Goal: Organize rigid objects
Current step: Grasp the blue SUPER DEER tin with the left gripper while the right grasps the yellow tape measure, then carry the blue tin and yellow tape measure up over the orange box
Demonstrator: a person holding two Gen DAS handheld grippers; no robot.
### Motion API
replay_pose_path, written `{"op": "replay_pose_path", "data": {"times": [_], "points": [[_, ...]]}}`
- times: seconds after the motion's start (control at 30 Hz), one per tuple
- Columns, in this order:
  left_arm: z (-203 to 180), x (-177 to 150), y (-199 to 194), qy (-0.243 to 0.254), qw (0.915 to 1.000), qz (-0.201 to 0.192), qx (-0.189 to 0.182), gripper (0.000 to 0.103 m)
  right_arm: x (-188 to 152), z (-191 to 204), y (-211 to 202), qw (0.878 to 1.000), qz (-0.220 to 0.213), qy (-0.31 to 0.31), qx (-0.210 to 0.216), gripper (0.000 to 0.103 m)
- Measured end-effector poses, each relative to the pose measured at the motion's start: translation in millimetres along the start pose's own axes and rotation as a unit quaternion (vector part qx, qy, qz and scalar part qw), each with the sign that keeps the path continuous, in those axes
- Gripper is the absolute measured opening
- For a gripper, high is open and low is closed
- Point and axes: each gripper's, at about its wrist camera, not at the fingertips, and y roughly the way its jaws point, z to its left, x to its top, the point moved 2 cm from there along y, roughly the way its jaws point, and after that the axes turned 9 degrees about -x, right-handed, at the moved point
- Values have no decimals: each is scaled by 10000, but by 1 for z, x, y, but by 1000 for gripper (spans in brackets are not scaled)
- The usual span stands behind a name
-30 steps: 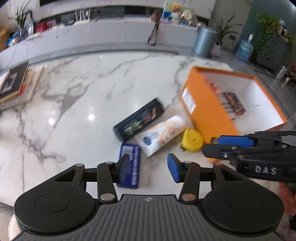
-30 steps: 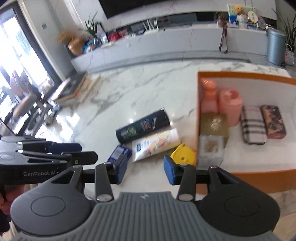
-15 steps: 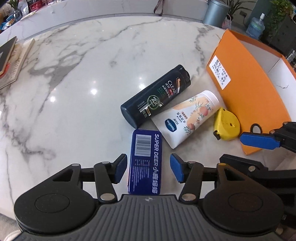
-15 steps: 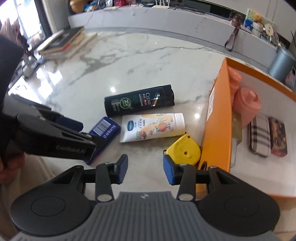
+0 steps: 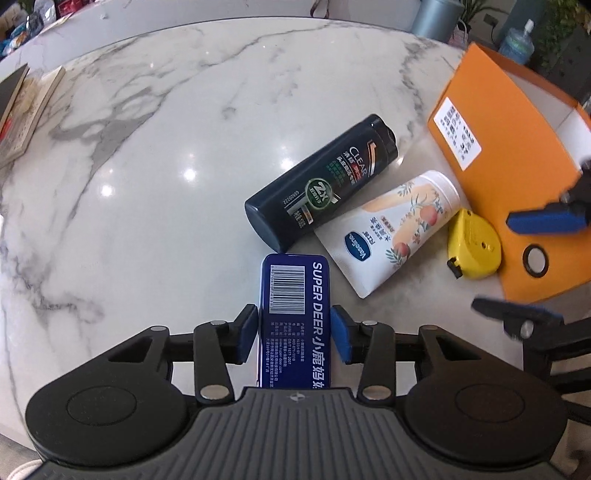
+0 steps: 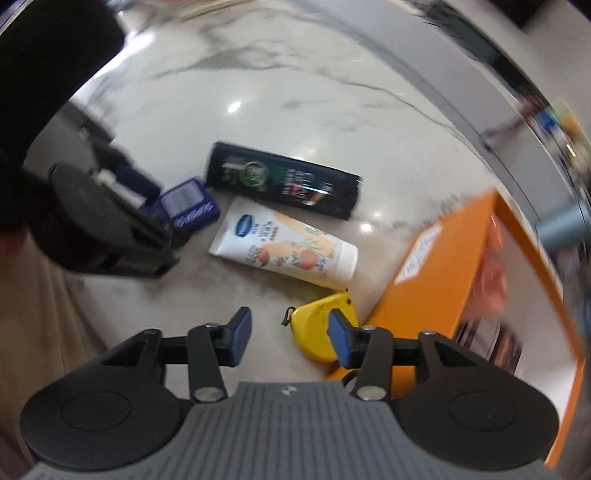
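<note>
Now left gripper [image 5: 294,334] clamped on blue tin [image 5: 294,295], right gripper [image 6: 289,338] apart.

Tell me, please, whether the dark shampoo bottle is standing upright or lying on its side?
Lying on its side. The shampoo bottle rests lengthwise on the marble table, label facing up, its cap end pointing toward the orange box.

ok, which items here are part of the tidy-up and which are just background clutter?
Part of the job:
- blue Super Deer tin, between the left gripper pads
- black Clear shampoo bottle
- Vaseline tube
- yellow tape measure, ahead of the right gripper
- orange box

Lying about:
- stack of books
- grey bin
- water jug
</note>
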Motion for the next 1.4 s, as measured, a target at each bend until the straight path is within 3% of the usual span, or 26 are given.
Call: {"op": "replay_pose_path", "data": {"times": [0.13, 0.23, 0.37, 0.5, 0.73, 1.03, 1.4], "points": [[8, -1, -3, -251, 9994, -115, -211, 48, 18, -4, 16, 9936, 571, -927, 291, 59], [9, -2, -4, -335, 9990, -152, -256, 48, 28, -9, 36, 9860, 1030, -1196, 547, 59], [9, -3, -4, -344, 9990, -174, -238, 48, 33, -9, 59, 9744, 1474, -1605, 555, 59], [11, -2, -2, -361, 9990, -187, -207, 48, 36, -11, 77, 9665, 1841, -1675, 624, 59], [11, -2, -2, -355, 9990, -189, -190, 48, 36, -9, 92, 9608, 2099, -1686, 661, 58], [15, -5, -7, -484, 9982, -308, -183, 48, 27, -4, 72, 9678, 1846, -1567, 685, 54], [15, -20, -49, -763, 9932, -813, -330, 48, 13, -8, -5, 9893, 783, -627, 1061, 54]]}}
